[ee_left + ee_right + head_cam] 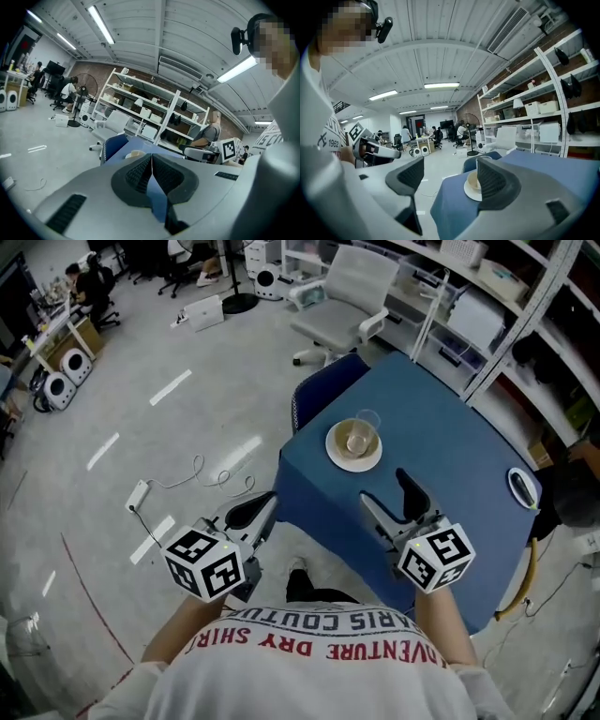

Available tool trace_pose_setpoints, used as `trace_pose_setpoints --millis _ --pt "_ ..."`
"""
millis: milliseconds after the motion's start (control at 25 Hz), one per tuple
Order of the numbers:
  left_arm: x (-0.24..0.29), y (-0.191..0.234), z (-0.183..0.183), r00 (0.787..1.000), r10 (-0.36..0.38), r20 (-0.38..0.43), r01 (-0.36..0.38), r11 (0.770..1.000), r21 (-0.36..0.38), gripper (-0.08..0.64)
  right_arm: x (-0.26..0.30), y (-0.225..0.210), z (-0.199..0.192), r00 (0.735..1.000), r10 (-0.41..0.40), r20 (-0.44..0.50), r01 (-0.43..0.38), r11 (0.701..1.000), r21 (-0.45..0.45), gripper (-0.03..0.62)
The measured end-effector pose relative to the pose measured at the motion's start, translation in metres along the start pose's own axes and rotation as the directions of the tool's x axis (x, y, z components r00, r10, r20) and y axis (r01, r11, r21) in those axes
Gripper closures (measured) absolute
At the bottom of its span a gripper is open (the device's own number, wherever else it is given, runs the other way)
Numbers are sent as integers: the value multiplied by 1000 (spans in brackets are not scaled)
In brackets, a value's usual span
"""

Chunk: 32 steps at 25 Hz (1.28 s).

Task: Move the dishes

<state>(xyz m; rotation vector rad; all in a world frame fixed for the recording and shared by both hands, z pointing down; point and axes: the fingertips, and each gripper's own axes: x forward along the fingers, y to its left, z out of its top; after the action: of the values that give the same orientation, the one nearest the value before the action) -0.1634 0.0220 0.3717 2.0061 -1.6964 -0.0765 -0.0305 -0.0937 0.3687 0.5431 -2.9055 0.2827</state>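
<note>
One plate [355, 463] holds a small bowl [356, 439]; left tool [151, 160] pinched together empty, right tool [452, 177] wide

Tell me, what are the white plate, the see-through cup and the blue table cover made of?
Plate: probably glazed ceramic, smooth, opaque, evenly white. Cup: clear glass or plastic; the blue shows through it. Table cover: matte cloth, apparently, since it drapes over the corner in soft folds.
</note>
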Motion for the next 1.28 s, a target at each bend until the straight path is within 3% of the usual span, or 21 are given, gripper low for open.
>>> trace_pose_setpoints --millis 240,600,760,1280 --pt "57 39 25 998 -30 -60 30 1000 9 531 49 -49 -10 997 -62 -52 63 998 25 255" --pt "101 66 42 993 -75 -87 78 997 25 531 106 -97 -32 983 -141 -115 135 989 -60 255" --pt "108 78 37 991 -89 -102 91 996 13 531 122 -106 -47 973 -176 -149 164 982 -88 255" --pt "138 114 59 973 -149 -174 152 988 3 531 158 -120 -58 956 -239 -172 236 971 -41 258"
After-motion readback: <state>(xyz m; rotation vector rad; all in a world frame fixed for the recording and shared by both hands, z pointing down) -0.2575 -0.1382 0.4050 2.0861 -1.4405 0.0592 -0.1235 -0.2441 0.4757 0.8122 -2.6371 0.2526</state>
